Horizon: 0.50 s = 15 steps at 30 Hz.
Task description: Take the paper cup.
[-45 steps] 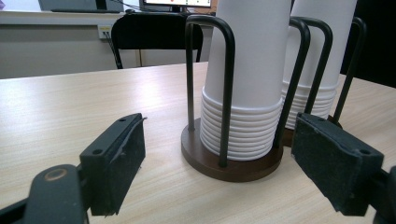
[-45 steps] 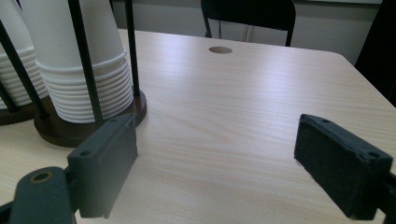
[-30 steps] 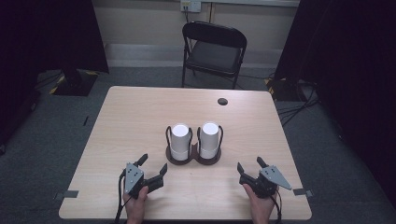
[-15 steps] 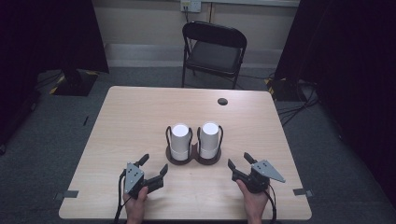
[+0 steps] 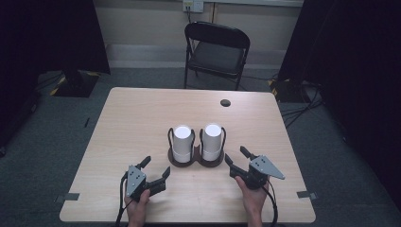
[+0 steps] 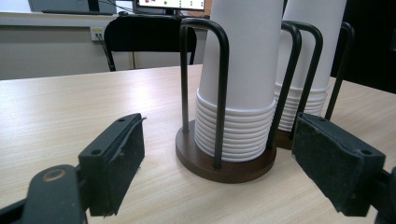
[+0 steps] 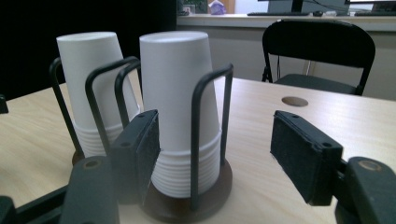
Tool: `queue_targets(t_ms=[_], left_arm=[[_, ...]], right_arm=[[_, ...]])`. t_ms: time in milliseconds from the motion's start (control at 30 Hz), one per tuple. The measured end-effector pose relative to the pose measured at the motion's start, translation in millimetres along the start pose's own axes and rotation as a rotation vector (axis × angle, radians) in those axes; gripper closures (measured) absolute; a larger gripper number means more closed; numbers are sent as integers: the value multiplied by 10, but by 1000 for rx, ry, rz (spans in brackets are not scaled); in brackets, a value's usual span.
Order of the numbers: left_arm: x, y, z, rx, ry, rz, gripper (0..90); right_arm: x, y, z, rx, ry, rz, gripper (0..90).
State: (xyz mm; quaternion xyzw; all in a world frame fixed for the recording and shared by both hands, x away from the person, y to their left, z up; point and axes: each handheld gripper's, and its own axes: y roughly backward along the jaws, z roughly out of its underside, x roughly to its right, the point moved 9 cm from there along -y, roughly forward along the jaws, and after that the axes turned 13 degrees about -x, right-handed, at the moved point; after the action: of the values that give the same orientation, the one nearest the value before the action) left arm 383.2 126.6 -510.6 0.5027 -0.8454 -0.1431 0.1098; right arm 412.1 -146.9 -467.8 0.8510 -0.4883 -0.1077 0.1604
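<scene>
Tabletop [image 5: 132, 118] cup holder [image 5: 196, 160] sits just ahead of both grippers' parted, empty jaws.

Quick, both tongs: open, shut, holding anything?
Left tongs: open, empty.
Right tongs: open, empty, beside the stack of white paper cups.

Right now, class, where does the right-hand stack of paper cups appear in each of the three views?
High view: the right cup stack is mid-table, right of its twin.
Left gripper view: the far stack, upper right.
Right gripper view: the near stack, centre.
Shared landmark: the black folding chair behind the table.
</scene>
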Motion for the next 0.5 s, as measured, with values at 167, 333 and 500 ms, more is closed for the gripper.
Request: queue_targets(t_ms=[167, 333, 500], left_arm=[[-2, 1, 1, 0, 1, 1, 164], [2, 0, 0, 0, 0, 1, 163], [3, 0, 0, 1, 0, 1, 162]], right_arm=[[-27, -36, -121, 8, 10, -25, 344], [-59, -95, -253, 12, 0, -66, 312], [-95, -147, -367, 12, 9, -85, 295]])
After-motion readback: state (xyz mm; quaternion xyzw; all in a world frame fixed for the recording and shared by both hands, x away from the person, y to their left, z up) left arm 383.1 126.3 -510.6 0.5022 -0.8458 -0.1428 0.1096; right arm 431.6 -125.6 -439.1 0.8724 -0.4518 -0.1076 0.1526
